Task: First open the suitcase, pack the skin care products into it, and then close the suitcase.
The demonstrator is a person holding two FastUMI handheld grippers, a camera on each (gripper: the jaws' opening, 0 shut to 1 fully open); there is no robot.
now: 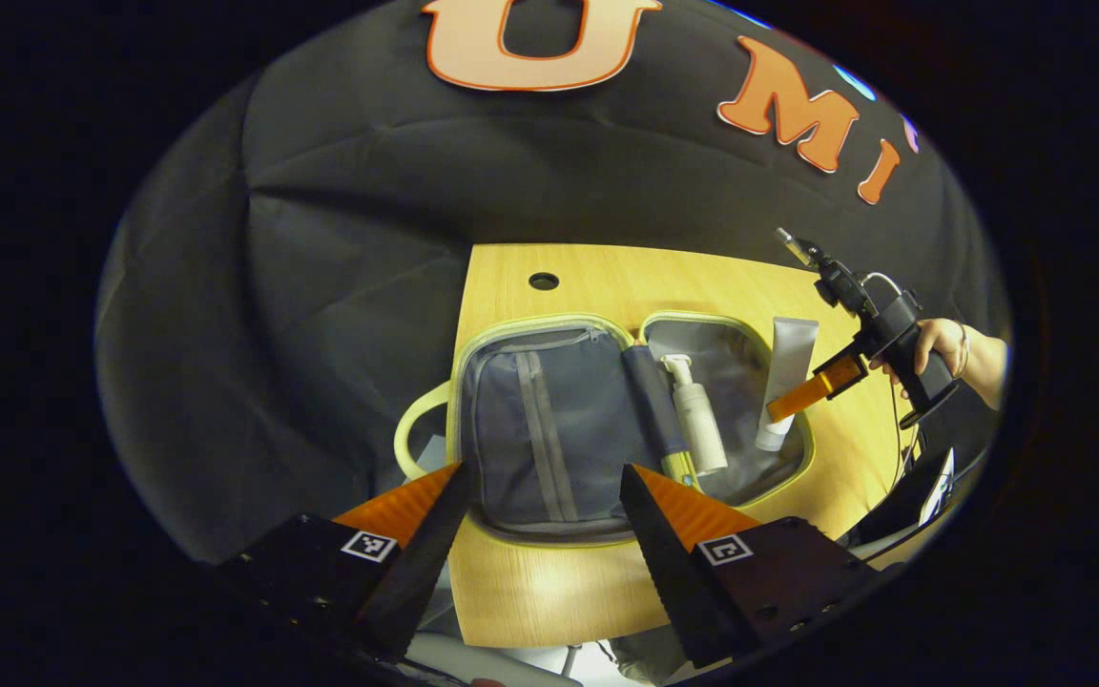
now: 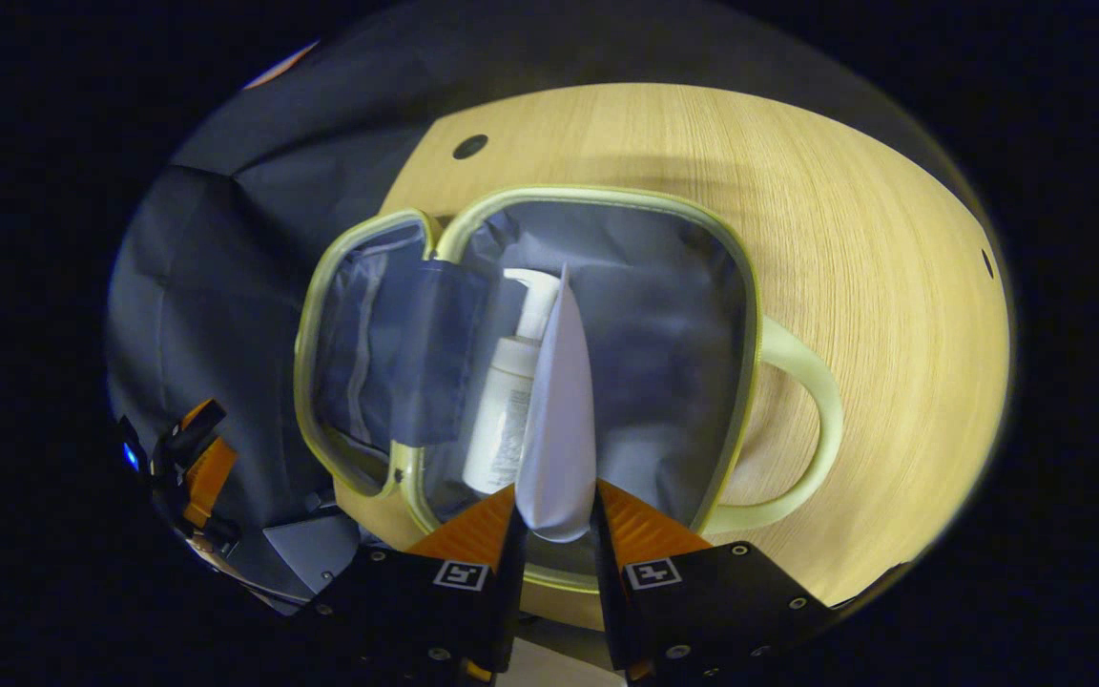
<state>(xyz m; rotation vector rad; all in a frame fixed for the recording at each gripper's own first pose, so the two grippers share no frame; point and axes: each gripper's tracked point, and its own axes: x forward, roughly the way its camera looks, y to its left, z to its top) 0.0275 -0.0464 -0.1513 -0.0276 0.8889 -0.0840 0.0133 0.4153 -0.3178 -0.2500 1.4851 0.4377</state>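
Suitcase (image 1: 549,429) open flat mid-frame on tabletop, pale-green trim, grey lining; white pump bottle (image 1: 697,420) lying in its right half; white tube (image 2: 559,420) pinched by right tool (image 2: 554,520) over that half.

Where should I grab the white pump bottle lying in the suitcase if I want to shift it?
Grip the pump bottle across its round body, at mid-length below the narrow pump head. It lies flat on the lining of the open suitcase beside the centre divider, so come straight down from above with the fingers either side of its width. The right gripper is shut on the white tube, so the open left gripper looks the likelier one.
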